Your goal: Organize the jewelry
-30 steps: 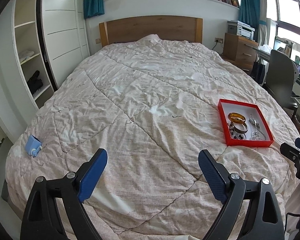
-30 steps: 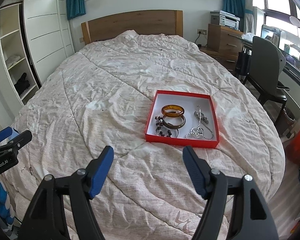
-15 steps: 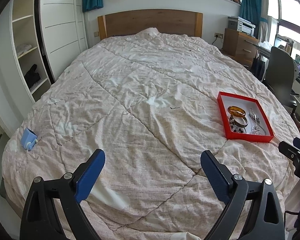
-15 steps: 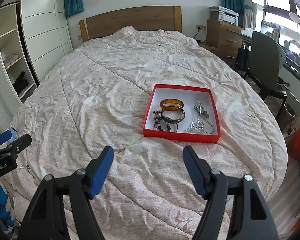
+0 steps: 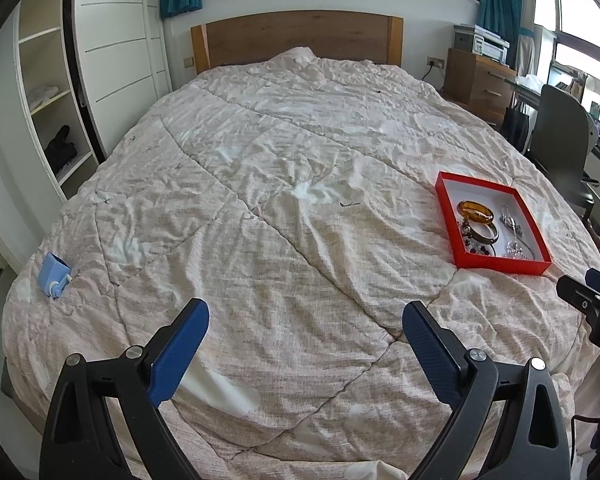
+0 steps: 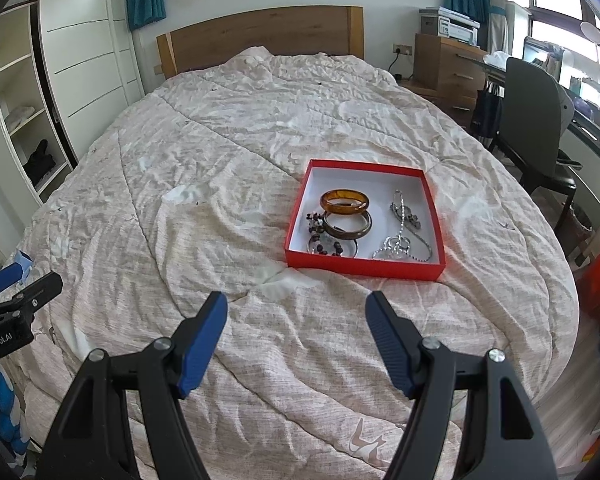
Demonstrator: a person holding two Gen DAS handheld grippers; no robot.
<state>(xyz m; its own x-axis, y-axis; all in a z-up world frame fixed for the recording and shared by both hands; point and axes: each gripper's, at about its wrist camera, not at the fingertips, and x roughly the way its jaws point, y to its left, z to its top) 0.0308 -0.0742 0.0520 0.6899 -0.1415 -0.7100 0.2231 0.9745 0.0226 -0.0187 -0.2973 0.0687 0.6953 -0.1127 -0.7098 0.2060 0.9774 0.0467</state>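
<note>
A red tray (image 6: 364,267) (image 5: 500,266) lies on the quilted bed. Inside it are an amber bangle (image 6: 344,200) (image 5: 476,211), a darker brown bangle (image 6: 348,225), a dark bead bracelet (image 6: 320,236) and silver chains (image 6: 402,236). My right gripper (image 6: 296,312) hovers open over the quilt just short of the tray's near edge, nothing between its fingers. My left gripper (image 5: 305,320) is open too, above the quilt well left of the tray. A small light blue box (image 5: 54,276) rests near the bed's left edge.
The bed (image 5: 280,184) fills both views, with a wooden headboard (image 5: 296,38) behind. White wardrobe shelves (image 5: 52,104) stand on the left. An office chair (image 6: 536,136), desk and wooden drawers (image 6: 446,64) line the right side.
Both views have tipped slightly downward, so the tray and bed sit a little higher in frame. Both grippers keep the same opening and nothing on the bed has moved.
</note>
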